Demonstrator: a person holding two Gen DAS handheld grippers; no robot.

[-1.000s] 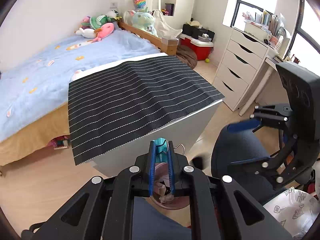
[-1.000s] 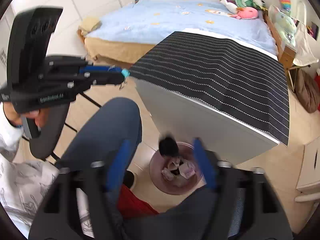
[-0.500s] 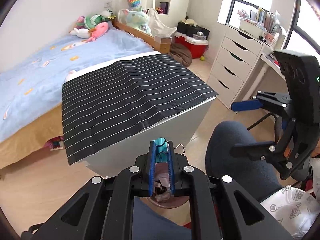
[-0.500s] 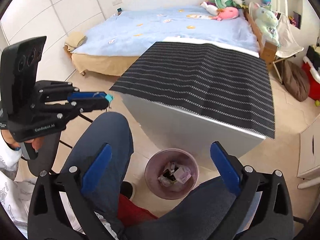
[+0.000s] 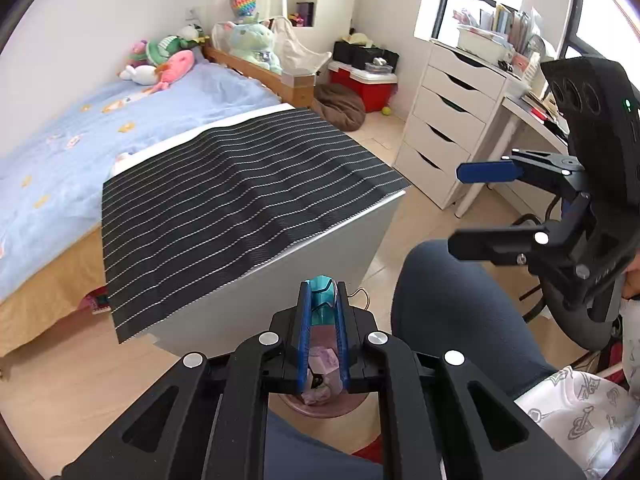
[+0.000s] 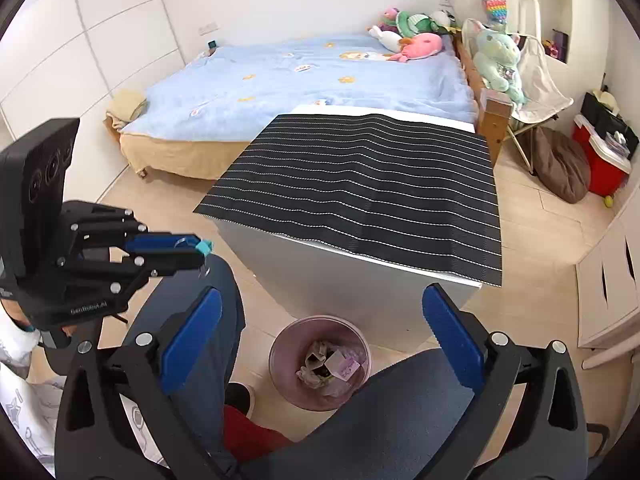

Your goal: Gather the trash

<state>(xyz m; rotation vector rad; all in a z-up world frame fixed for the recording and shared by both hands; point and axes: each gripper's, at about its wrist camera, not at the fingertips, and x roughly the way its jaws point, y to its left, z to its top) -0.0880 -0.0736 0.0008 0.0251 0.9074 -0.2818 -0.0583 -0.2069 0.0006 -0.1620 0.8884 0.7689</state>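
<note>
Fingers first: your left gripper [image 5: 322,300] has its two blue pads clenched on one small teal piece [image 5: 321,285], a hard-looking, glossy scrap pinched at the tips. From the right wrist view the same left gripper [image 6: 202,254] shows side-on, with the teal piece [image 6: 204,246] sticking out at its tip above your knee. Your right gripper [image 6: 318,322] is released, its two blue-padded fingers [image 6: 190,334] spread wide with nothing between them.

Directly below the right gripper sits one round trash bin [image 6: 280,344] on the floor, pinkish and translucent, standing just beside the front of the bench [image 6: 328,276]. Inside it lie several crumpled paper scraps [image 6: 316,360] and one folded lilac wrapper [image 6: 347,366]; the exact number of scraps cannot be told. In the left wrist view the trash bin [image 5: 340,408] is mostly hidden behind the fingers.

One bench, white and boxy, carries one black ribbed mat [image 5: 240,200] with thin white dotted stripes, its edges hanging over two sides. Your two legs in dark blue trousers [image 6: 200,320] flank the bin. Behind stands one bed [image 6: 320,80] with a light blue cover and a cluster of plush toys [image 6: 416,32].
</note>
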